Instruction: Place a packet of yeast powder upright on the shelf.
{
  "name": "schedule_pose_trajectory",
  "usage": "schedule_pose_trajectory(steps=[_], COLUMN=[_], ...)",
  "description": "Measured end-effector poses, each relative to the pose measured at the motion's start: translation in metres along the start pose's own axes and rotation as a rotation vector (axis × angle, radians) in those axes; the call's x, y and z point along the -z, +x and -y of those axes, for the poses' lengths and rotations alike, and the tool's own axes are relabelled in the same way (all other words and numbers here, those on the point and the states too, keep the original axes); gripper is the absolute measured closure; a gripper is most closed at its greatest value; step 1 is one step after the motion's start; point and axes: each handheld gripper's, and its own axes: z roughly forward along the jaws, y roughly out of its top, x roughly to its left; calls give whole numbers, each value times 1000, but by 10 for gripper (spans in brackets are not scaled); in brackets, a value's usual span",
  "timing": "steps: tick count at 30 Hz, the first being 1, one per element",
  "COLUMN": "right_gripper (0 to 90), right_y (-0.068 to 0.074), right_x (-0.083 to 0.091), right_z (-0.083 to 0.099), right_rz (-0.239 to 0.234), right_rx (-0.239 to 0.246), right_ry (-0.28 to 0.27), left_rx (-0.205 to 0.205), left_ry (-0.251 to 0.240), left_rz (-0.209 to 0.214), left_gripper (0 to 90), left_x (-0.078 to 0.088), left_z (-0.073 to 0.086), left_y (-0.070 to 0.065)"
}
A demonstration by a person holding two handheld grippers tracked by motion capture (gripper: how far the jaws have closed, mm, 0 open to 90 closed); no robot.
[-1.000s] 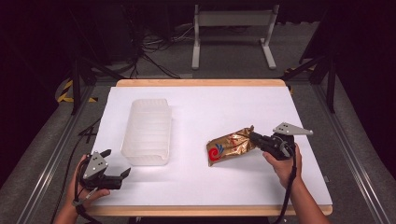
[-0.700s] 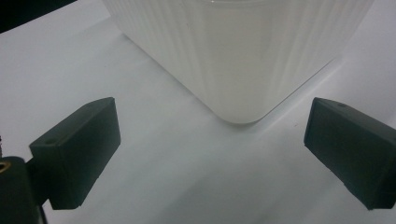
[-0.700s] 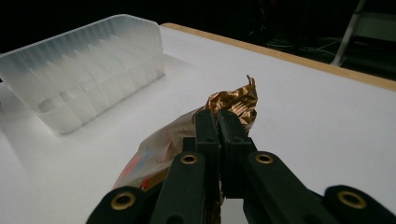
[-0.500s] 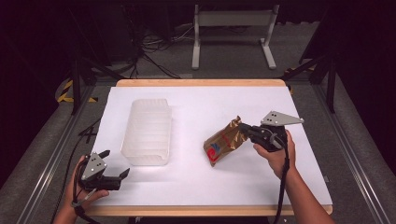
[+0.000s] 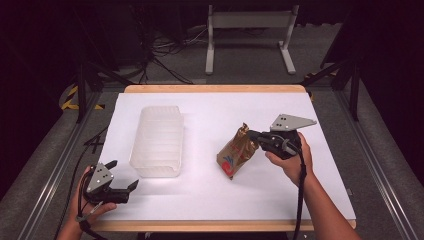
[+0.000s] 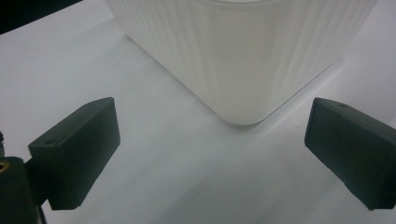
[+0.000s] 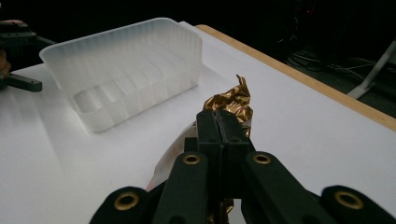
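A white-covered bench (image 5: 210, 200) with a wooden rim is filling the high view, dark floor running along every side. The right gripper (image 5: 255, 136) is holding a gold foil snack bag (image 5: 235, 152) right of centre, its fingers (image 7: 219, 123) clenched together on the bag's crumpled top edge. The bag is hanging tilted, its lower corner touching or just above the surface; which one cannot be told. Bare white surface is lying open in front of it, behind it and out to the right edge. A clear ribbed plastic tray (image 5: 156, 140) is sitting left of centre, well apart from the bag, with nothing inside it. The left gripper (image 5: 122, 180) is resting at the near left corner, fingers (image 6: 77, 149) spread wide and released, pointing at the tray's rounded near corner (image 6: 243, 60) without touching it.
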Motion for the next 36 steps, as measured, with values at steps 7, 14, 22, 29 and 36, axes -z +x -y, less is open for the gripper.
schedule_pose_trajectory(steps=[7,14,22,29,36], right_gripper=[892,892,892,892,893], right_y=[3,3,6,7,8], right_x=[-1,-4,-12,-18,-24], right_z=[-12,-26,-42,-56,-67], right_rz=[-25,-42,-61,-87,-94], right_rx=[27,43,86,108,116], right_ry=[-14,-29,-27,-41,-51], left_rx=[-5,0,0,11,8], left_ry=[-1,-1,-1,-6,-5], left_rz=[-2,-1,-1,1,-1], left_gripper=[43,43,43,43,43], left_x=[0,0,0,1,2], left_z=[0,1,1,2,2], left_y=[0,0,0,1,1])
